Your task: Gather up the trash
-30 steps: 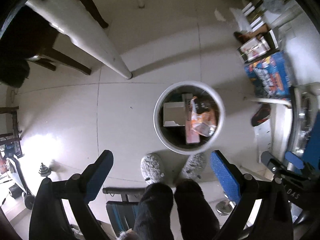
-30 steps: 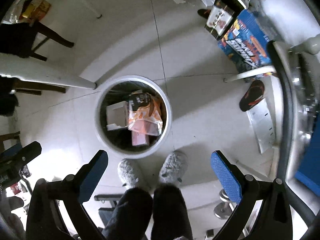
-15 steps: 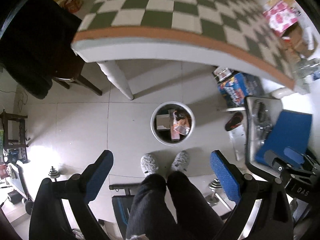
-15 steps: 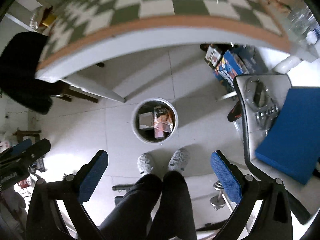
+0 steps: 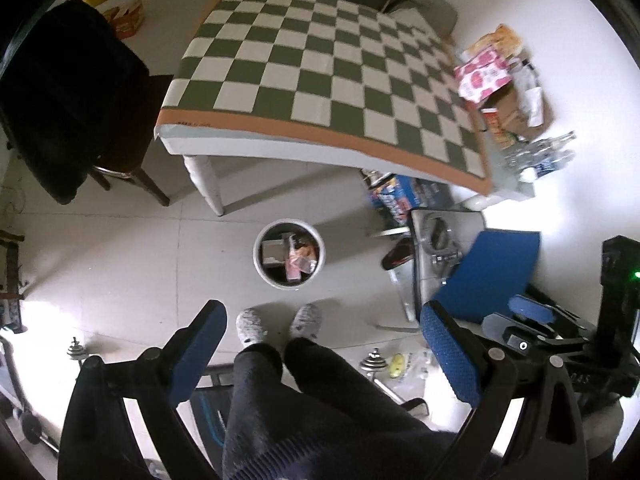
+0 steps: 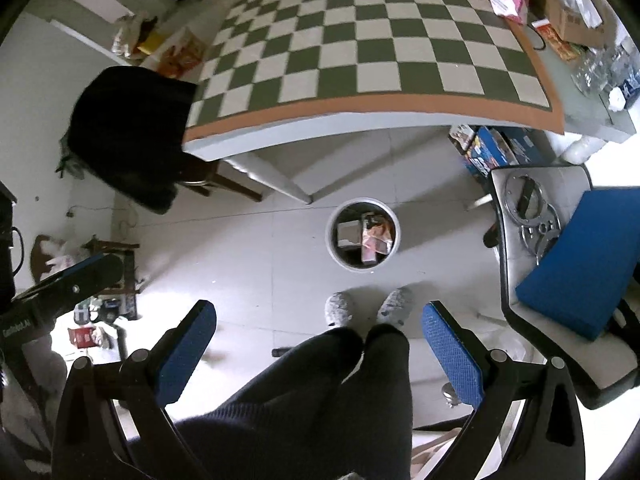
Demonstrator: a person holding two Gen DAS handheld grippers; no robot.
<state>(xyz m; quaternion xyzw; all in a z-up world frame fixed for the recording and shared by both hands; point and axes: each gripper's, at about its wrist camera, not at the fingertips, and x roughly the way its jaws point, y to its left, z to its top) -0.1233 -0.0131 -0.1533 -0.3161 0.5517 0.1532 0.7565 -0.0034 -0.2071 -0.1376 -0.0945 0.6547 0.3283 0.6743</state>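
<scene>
White bin [image 5: 289,255] sits on the floor by the person's slippers, wrappers and a box already inside — both the left gripper [image 5: 320,356] and right gripper [image 6: 316,354] hang high, spread wide, empty; next probably means reaching for another piece on the checkered table [image 6: 360,52]

A green-and-cream checkered counter [image 5: 320,68] stands over the pale tiled floor [image 5: 120,260]; a blue seat cushion [image 6: 580,264] rests on a chair.
</scene>
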